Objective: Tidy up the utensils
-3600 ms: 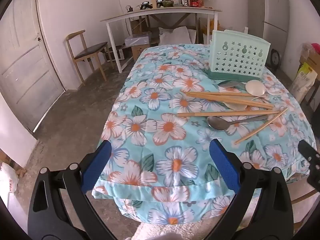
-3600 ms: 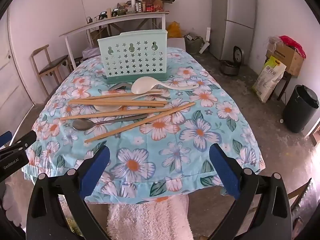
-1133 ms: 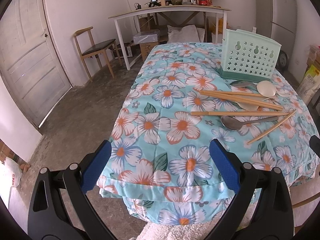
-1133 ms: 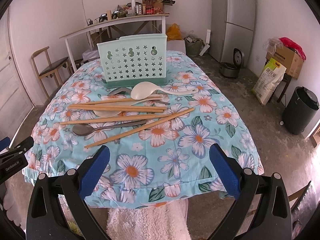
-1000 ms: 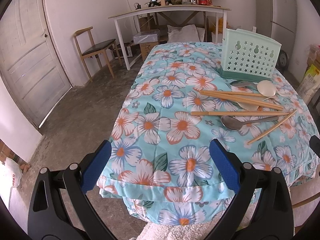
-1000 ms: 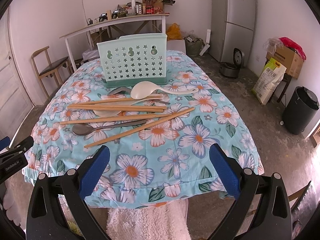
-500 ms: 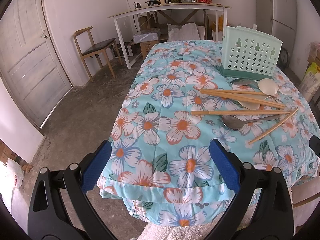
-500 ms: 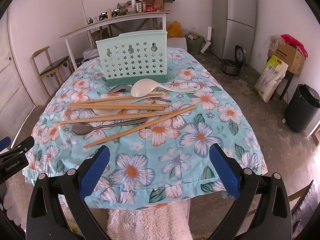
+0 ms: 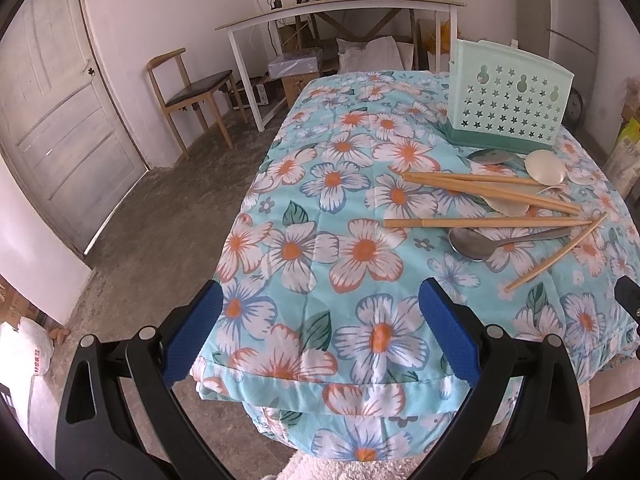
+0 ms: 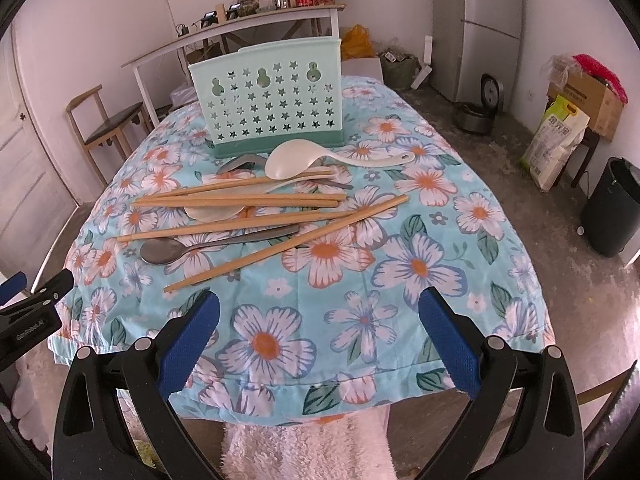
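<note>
Desk under a blue floral quilted cloth, its near hem below both claws; bare cloth lies between hem and utensils. Pale-green star-perforated plastic caddy stands upright mid-desk. Before it, tangled: long wooden chopsticks, a cream plastic ladle, a steel spoon. Left claw and right claw both gape wide, holding nothing.

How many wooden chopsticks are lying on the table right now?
5. Three chopsticks lie bunched in front of the mint holder, one lies just nearer, and one lies diagonally, nearest the camera. Overlaps could hide another.
</note>
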`<state>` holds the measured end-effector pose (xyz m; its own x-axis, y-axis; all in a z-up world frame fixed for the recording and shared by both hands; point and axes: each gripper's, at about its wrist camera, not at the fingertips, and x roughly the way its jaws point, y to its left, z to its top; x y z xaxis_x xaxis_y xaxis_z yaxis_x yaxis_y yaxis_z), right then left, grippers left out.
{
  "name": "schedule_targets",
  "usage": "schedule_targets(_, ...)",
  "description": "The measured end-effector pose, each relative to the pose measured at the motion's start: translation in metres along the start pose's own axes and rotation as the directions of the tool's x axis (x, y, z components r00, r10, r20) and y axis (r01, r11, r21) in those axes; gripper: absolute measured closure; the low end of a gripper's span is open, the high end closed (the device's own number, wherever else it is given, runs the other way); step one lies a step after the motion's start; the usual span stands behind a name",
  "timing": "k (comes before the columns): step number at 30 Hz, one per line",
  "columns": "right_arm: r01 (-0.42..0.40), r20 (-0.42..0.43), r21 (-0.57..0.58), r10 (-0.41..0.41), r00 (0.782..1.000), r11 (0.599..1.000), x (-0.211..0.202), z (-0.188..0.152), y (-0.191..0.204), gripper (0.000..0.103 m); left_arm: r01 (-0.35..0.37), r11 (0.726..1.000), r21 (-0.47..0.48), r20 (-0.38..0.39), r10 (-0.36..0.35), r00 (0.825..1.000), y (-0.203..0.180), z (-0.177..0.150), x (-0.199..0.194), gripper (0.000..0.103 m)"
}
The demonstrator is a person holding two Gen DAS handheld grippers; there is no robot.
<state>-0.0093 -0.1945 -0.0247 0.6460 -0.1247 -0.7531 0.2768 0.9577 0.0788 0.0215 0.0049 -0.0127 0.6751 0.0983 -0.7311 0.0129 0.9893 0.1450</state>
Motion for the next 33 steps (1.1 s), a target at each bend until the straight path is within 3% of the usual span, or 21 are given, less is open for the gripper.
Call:
schedule_targets(11,-0.119,-0.139,0.099,0.132,0.981,0.988,0.029,0.008,-0.005,0.006,-0.002,1.0,-0.009,-0.026,0.002,1.0,-0.006,0.01,0.014,0.008)
schedule_targets(17,-0.114,-0.213,0.128,0.14,0.967,0.985,0.04,0.008,-0.014,0.006,0.031,1.0,-0.005,-0.03,-0.031,0.999,-0.007,0.016,0.025,0.008)
schedule_targets(21,-0.104,-0.069,0.028,0.106,0.992,0.994,0.015,0.018,-0.008,0.006,0.077,0.997,-0.004,-0.026,-0.077,0.997,-0.008,0.019,0.031,0.008)
schedule_targets(24,-0.109,0.1,-0.077,0.116,0.988,0.991,-0.008,0.02,0.002,0.006,0.142,0.99,0.001,-0.015,-0.142,0.99,-0.012,0.021,0.034,0.008)
schedule_targets(25,-0.108,0.118,-0.1,0.119,0.986,0.989,-0.009,0.021,0.004,0.006,0.164,0.986,0.001,-0.01,-0.164,0.986,-0.013,0.021,0.035,0.008)
schedule_targets(30,-0.084,0.1,-0.187,0.104,0.99,0.979,0.008,0.013,0.018,0.006,0.318,0.948,0.011,0.036,-0.318,0.947,-0.02,0.019,0.036,0.009)
schedule_targets(33,-0.038,0.166,-0.212,0.074,0.983,0.976,0.007,0.007,0.024,0.006,0.411,0.912,0.017,0.026,-0.411,0.911,-0.025,0.017,0.041,0.026)
